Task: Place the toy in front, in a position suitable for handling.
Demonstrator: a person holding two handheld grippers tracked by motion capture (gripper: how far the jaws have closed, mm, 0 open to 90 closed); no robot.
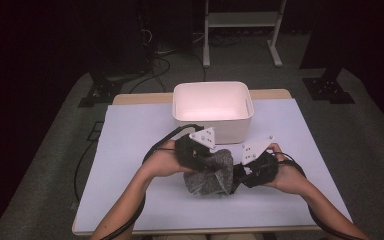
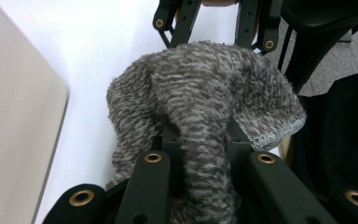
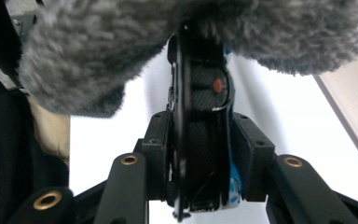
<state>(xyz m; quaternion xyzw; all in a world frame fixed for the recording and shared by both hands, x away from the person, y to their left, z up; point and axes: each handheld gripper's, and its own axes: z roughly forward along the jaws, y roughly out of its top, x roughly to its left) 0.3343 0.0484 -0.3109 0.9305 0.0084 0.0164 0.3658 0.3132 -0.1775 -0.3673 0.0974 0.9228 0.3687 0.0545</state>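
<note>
Cloth: grey fuzzy cloth (image 1: 211, 172) bunched between both claws, just above the worktop's near centre.
Left claw (image 2: 204, 142): clamped on a fold of the cloth.
Right claw (image 3: 200, 140): pinching a black strap-like piece under the cloth.
Worktop (image 1: 130, 150): white sheet over wood.
Bin: white bin (image 1: 213, 111) at 12 o'clock, near.
Room: dark, grey carpet (image 1: 45, 155), cables.

White rectangular bin (image 1: 213, 122): open-topped, on the white table cover (image 1: 130, 150), just beyond the fingers. Wooden table edge (image 1: 140, 98): behind the bin, far side. Grey carpet (image 1: 45, 160): around the table. White metal frame (image 1: 242, 30) and black cables (image 1: 155, 65): well beyond the fingers, on the floor.
</note>
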